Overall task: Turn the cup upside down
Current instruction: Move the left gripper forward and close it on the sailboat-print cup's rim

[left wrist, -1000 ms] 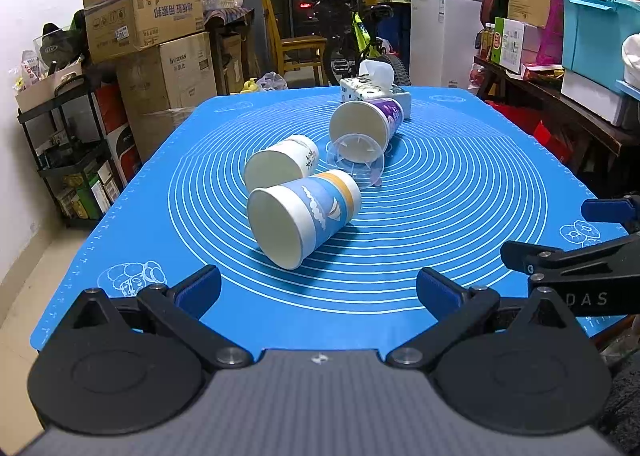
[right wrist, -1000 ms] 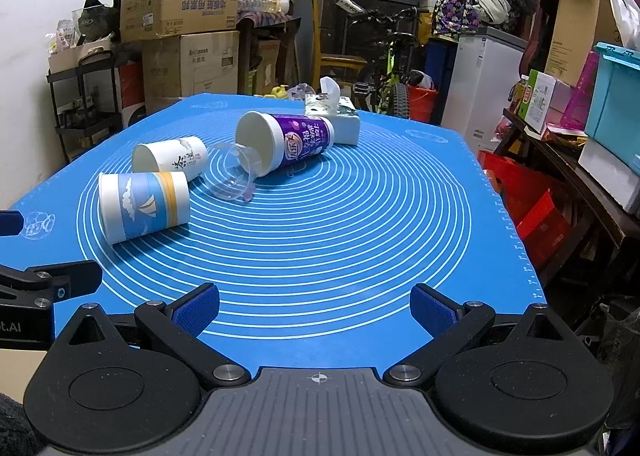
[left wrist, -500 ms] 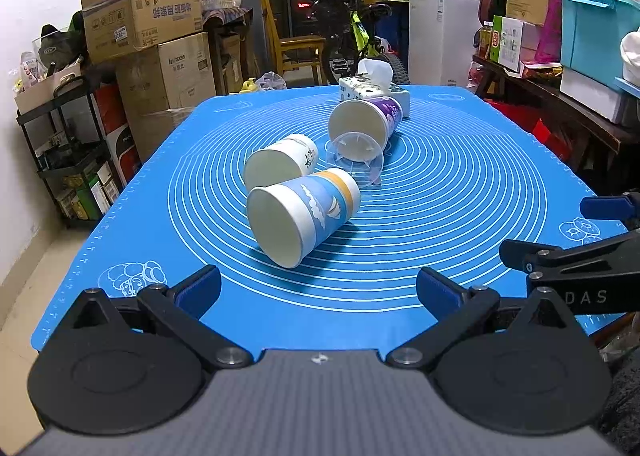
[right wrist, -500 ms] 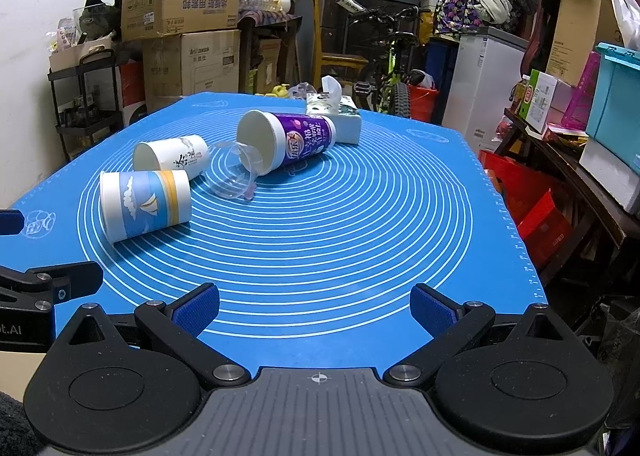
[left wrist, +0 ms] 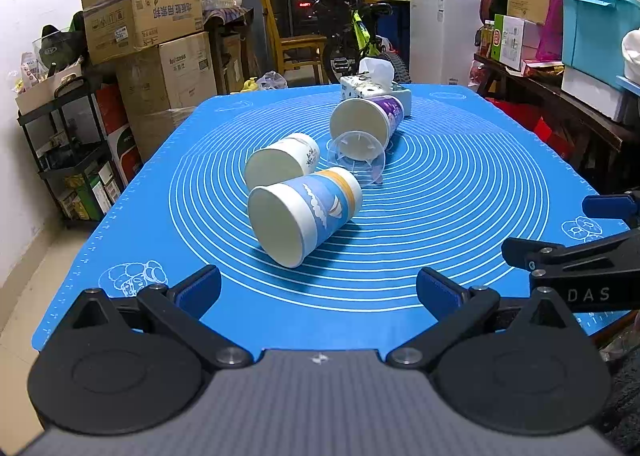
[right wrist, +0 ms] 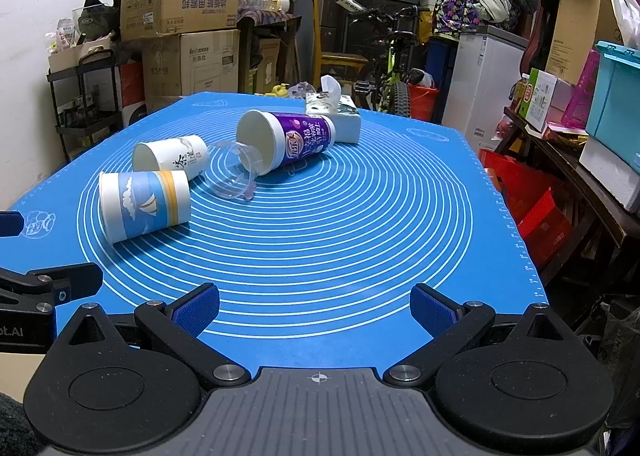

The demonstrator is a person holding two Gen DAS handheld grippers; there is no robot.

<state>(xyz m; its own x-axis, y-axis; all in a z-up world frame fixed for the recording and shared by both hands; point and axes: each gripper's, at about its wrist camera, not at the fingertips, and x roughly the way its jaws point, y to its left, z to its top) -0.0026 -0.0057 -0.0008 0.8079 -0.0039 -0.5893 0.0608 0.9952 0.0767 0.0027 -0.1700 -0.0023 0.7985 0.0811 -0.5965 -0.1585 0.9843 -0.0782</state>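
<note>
Scarcely anything differs from the frames half a second and a second back: both grippers hover at the near edge of the tabletop, and the cups lie just where they lay. The left gripper [left wrist: 319,288] has its jaws spread wide with nothing between them, and the right gripper [right wrist: 315,306] is likewise wide and empty. On the blue silicone mat with white concentric rings [left wrist: 460,192], the blue-and-white paper cup with a sailboat print and an orange band [left wrist: 304,216] lies on its side nearest the left gripper, its mouth turned toward that camera. Just behind it lies a white paper cup with dark lettering [left wrist: 282,160], also on its side and close beside the first. A clear plastic cup [left wrist: 356,156] lies tipped over between them and a tall purple-and-white paper cup [left wrist: 368,118], which rests on its side with its base near a white tissue box [left wrist: 374,86] at the far end of the mat. From the left camera, the right gripper's black arm shows at the right edge, well apart from every cup.
</note>
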